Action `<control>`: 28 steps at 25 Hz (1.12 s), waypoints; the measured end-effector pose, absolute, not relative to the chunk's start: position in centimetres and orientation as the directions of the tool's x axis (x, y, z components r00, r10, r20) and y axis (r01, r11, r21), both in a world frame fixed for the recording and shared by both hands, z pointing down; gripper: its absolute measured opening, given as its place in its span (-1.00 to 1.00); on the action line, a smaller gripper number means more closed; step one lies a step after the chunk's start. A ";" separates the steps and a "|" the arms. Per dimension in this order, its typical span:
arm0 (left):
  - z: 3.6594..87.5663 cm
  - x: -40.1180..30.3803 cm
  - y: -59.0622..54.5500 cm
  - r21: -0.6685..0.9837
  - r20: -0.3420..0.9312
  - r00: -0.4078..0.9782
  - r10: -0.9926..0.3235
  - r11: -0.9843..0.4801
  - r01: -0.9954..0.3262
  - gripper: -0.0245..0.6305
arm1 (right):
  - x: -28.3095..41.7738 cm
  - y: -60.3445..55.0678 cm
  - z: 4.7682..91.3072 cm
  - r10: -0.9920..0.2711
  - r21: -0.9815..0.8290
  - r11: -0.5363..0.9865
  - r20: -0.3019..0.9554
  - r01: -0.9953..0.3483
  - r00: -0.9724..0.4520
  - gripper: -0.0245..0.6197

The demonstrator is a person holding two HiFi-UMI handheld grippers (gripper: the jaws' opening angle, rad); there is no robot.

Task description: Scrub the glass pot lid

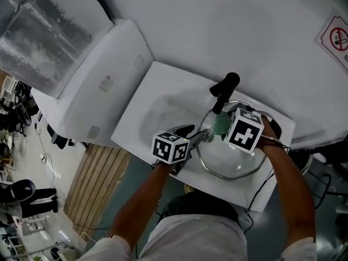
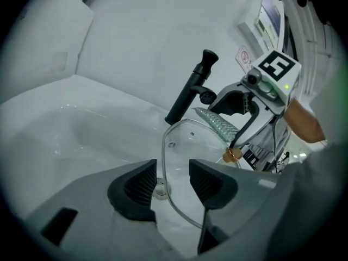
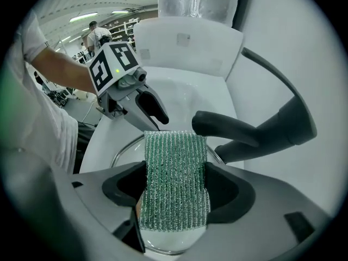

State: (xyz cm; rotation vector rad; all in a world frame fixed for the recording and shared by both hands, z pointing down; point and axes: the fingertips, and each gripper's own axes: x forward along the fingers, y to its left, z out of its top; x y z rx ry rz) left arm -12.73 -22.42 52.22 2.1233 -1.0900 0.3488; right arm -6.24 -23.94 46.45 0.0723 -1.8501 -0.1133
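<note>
Left gripper [image 2: 173, 181]: jaws apart, rim of the glass pot lid [image 1: 234, 165] passing between the pads without being pinched; lid sits tilted in the white sink [image 1: 155, 110] beneath the black faucet [image 1: 225, 88]; right gripper [image 3: 174, 192]: jaws clamped on a green scouring pad [image 3: 175, 162] held over the lid. Surroundings: white wall [image 1: 228, 20] behind the sink; wooden slats [image 1: 100, 184] on the floor at lower left. Count: two grippers, one lid, one pad, one faucet, one sink.
</note>
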 end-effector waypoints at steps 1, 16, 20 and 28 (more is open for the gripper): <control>52.4 -12.7 -22.4 0.479 0.524 0.608 -0.596 -0.385 -0.789 -0.36 | -6.4 -24.1 46.6 -0.111 0.118 0.993 0.953 0.008 -0.282 0.10; 54.3 -12.7 -23.3 0.580 0.526 0.639 -0.561 -0.313 -0.752 -0.37 | -8.5 -25.5 49.3 -0.108 0.116 0.993 0.947 0.007 -0.303 0.10; 54.2 -12.5 -23.3 0.606 0.508 0.668 -0.544 -0.325 -0.726 -0.44 | -9.0 -25.4 50.1 -0.093 0.105 0.994 0.952 0.024 -0.291 0.11; 54.1 -12.5 -23.2 0.612 0.501 0.674 -0.543 -0.328 -0.719 -0.59 | -8.0 -25.9 50.6 -0.091 0.094 0.996 0.959 -0.003 -0.269 0.10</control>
